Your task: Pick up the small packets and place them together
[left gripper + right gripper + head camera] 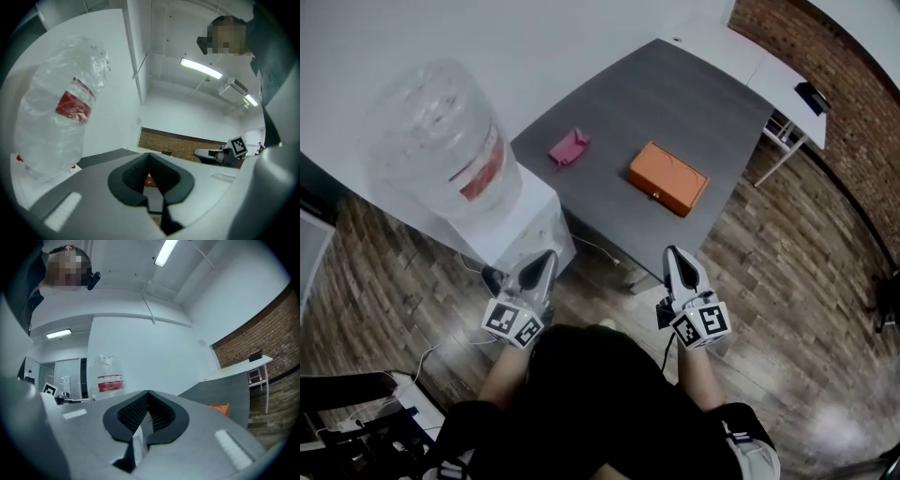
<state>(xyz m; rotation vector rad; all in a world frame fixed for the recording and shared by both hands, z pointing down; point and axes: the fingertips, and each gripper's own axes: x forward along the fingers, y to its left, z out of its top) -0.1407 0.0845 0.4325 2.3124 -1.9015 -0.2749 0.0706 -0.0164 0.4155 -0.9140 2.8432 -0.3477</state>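
Packet (569, 147), pink, lies on the grey table (675, 103), just left of the orange box (668, 177). Water bottle (441, 141) stands far left. Left gripper (547, 256) and right gripper (673, 252): both closed, empty, short of the table.

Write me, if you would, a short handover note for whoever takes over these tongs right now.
Tongs: left tongs and right tongs are both shut and empty, held close to the body, short of the grey table.
Things: a pink packet and an orange box lie apart on the table; a water bottle stands to its left.
Done: nothing picked up yet.
Left: step in, open one pair, take the pink packet. Only one packet shows from here, so look for the others.
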